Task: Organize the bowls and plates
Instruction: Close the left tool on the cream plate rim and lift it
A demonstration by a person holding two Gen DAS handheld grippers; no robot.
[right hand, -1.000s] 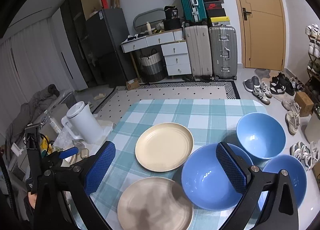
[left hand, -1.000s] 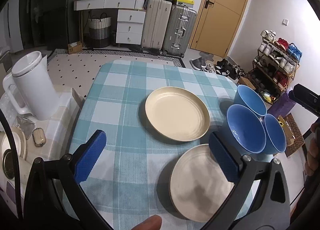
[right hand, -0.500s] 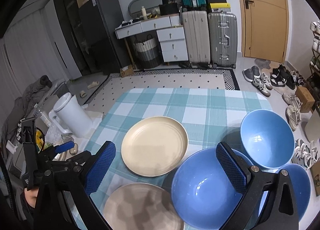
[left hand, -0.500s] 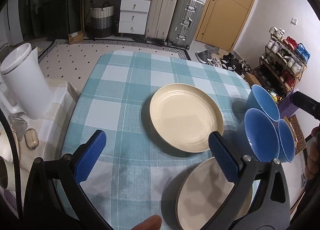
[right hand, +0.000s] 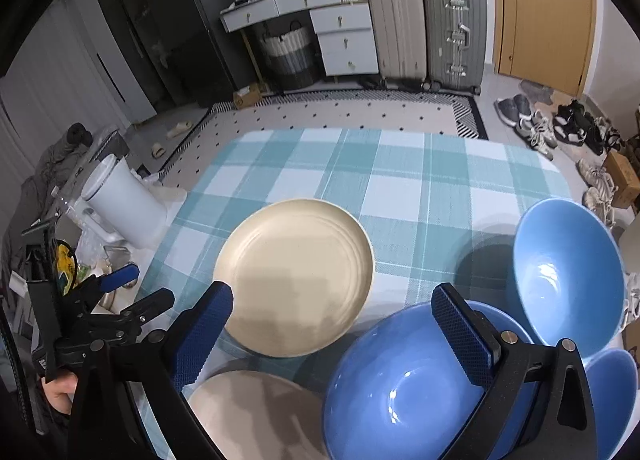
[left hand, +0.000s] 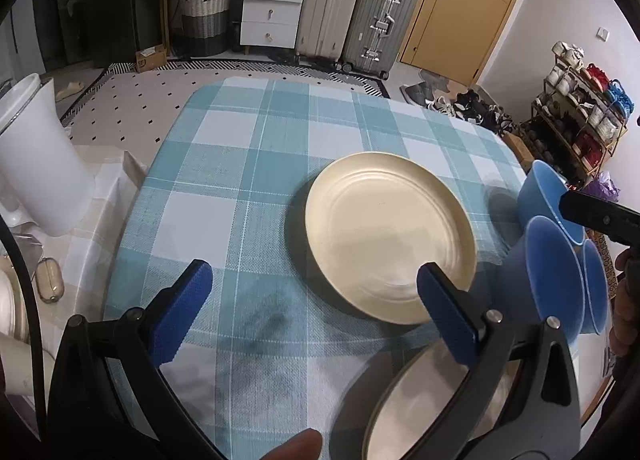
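A round-cornered surface (right hand: 404, 168) covered in a woven teal-and-white checked cloth carries the dishes. Near its middle lies a round cream plate with faint concentric ridges (left hand: 390, 240); a second cream plate (right hand: 256, 412) sits at the near edge, just beside the first and partly hidden behind the gripper frames. Three glossy blue round bowls crowd the right side — a near blue bowl (right hand: 404, 388), a far blue bowl (right hand: 568, 276) by the edge, and a third blue bowl (right hand: 612, 392) mostly blocked by the right frame.

The left hand-held gripper (left hand: 316, 308) hangs above the cloth with its textured blue pads spread wide and nothing between them; its right pad overlaps the ridged plate's near rim in the left wrist view (contact cannot be judged). The right hand-held gripper (right hand: 332, 332) is likewise wide open and empty, one pad over the plate's near edge, the other over the near bowl's rim.

Off the left side stands a tall white plastic jug (right hand: 124, 208) on a cluttered side stand. Beyond, hard-shell ribbed suitcases (right hand: 428, 24), a white drawer unit (left hand: 272, 8), a woven basket (left hand: 204, 20), an orange-brown door (left hand: 460, 8) and scattered shoes (right hand: 560, 128) — all well apart from the dishes.
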